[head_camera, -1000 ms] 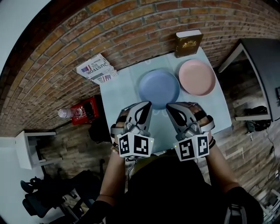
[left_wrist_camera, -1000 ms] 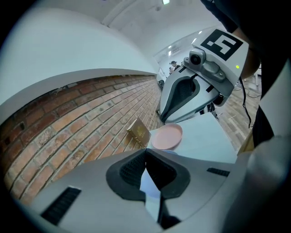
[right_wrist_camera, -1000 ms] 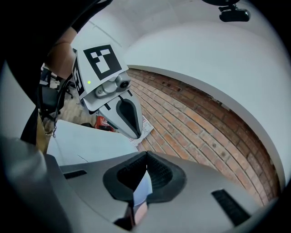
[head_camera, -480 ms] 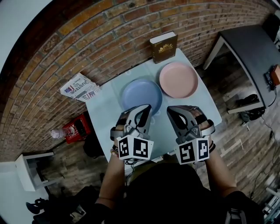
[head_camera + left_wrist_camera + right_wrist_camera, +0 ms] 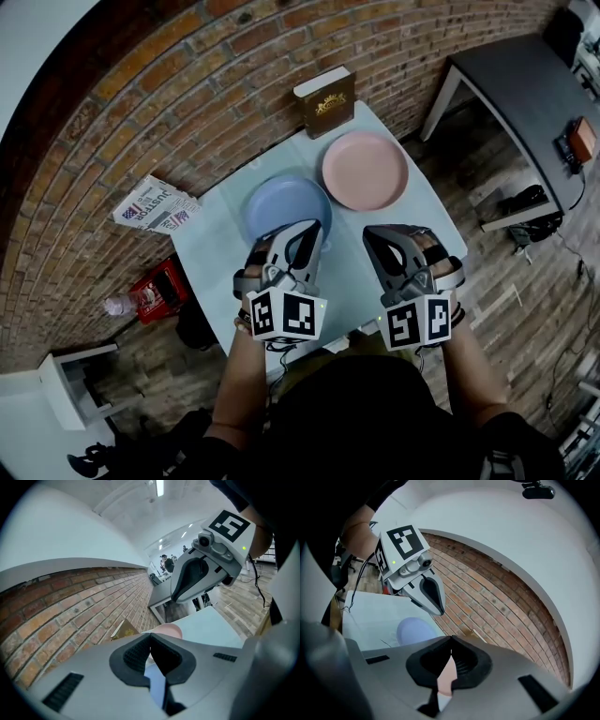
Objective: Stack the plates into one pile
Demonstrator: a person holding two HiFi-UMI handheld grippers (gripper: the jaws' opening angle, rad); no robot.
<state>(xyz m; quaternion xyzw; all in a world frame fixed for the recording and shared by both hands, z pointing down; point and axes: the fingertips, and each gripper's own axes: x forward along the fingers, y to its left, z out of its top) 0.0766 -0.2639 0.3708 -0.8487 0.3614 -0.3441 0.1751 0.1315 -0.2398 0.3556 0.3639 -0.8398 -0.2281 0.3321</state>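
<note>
Two empty plates lie side by side on the pale table [image 5: 352, 281]: a blue plate [image 5: 286, 204] on the left and a pink plate [image 5: 366, 169] to its right, apart from each other. My left gripper [image 5: 307, 228] hovers over the blue plate's near rim, shut, with nothing in it. My right gripper [image 5: 380, 234] is held beside it above bare tabletop, short of the pink plate, also shut and holding nothing. In the left gripper view the jaws meet [image 5: 151, 637], with the pink plate [image 5: 169, 630] beyond. In the right gripper view the blue plate [image 5: 415, 630] lies to the left of the closed jaws [image 5: 451, 641].
A brown book [image 5: 323, 101] stands against the brick wall behind the plates. On the floor to the left lie a newspaper [image 5: 155, 203], a red crate [image 5: 155, 291] and a bottle [image 5: 120, 306]. A dark grey table [image 5: 525, 84] stands at the right.
The head view has swung, so the table now sits further left and lower. Both grippers stay shut side by side; the left one's tips now overlap the blue plate's near rim.
</note>
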